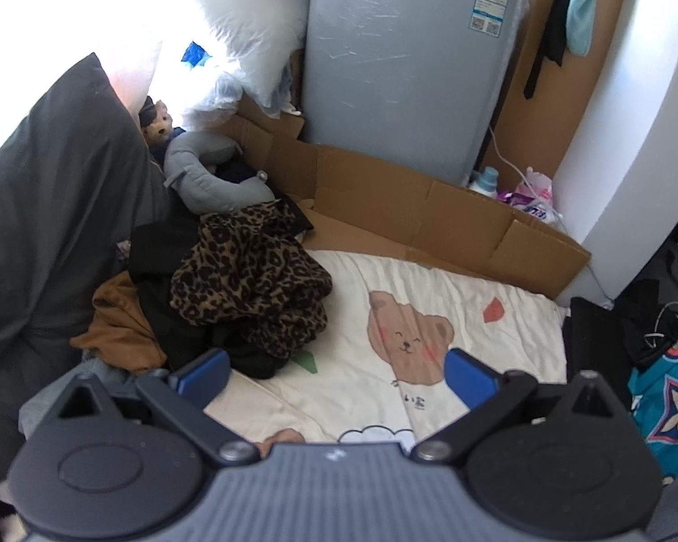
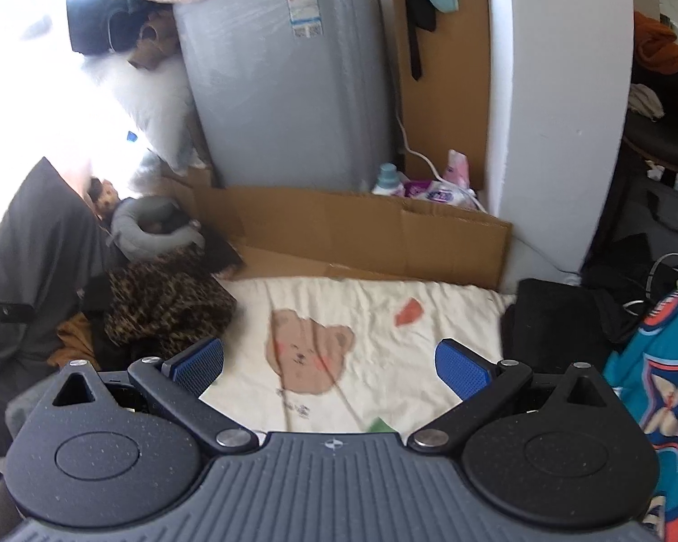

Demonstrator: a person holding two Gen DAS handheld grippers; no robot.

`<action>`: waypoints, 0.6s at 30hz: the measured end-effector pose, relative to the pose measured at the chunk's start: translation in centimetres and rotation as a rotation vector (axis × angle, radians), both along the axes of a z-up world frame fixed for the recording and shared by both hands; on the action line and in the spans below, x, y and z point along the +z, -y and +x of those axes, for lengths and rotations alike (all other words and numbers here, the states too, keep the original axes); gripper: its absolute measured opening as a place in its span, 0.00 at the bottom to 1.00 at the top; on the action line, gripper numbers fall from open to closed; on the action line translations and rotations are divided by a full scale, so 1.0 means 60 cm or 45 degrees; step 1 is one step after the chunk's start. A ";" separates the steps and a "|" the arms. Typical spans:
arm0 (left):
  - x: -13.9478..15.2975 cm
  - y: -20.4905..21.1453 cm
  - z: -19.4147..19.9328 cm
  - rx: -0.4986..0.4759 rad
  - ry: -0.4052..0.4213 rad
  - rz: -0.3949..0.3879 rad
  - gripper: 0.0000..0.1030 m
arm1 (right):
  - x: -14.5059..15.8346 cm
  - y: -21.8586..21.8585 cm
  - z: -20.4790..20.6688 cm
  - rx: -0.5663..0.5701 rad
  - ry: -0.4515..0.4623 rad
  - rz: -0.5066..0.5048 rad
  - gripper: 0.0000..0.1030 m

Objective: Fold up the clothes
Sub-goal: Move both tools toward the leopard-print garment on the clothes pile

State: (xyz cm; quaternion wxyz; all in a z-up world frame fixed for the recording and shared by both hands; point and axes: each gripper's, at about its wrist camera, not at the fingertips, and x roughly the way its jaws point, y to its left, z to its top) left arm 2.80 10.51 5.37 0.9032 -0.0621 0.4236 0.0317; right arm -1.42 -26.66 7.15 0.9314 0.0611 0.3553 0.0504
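Cream bedding (image 1: pixel 452 284) with a bear print spreads ahead of both my claws. My left gripper (image 1: pixel 336 372) is spread wide and empty, the leopard-print garment (image 1: pixel 253 280) heaped just ahead-left. My right gripper (image 2: pixel 330 361) gapes wide too; only its view shows a chair (image 2: pixel 664 144) far right.

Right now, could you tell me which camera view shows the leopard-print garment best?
The left wrist view: the leopard-print garment is sharp, close and well lit atop the pile. The right wrist view shows it smaller and blurred.
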 end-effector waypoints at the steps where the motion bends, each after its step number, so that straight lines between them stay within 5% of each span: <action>1: -0.002 -0.005 0.002 0.000 0.003 0.005 0.96 | 0.001 -0.003 0.002 0.006 0.010 0.006 1.00; 5: -0.016 -0.028 0.010 0.036 0.014 0.003 0.93 | -0.005 -0.017 0.021 0.004 0.046 -0.043 1.00; 18: -0.059 -0.085 0.060 0.094 -0.006 -0.049 0.87 | -0.034 -0.029 0.114 0.111 -0.018 0.081 1.00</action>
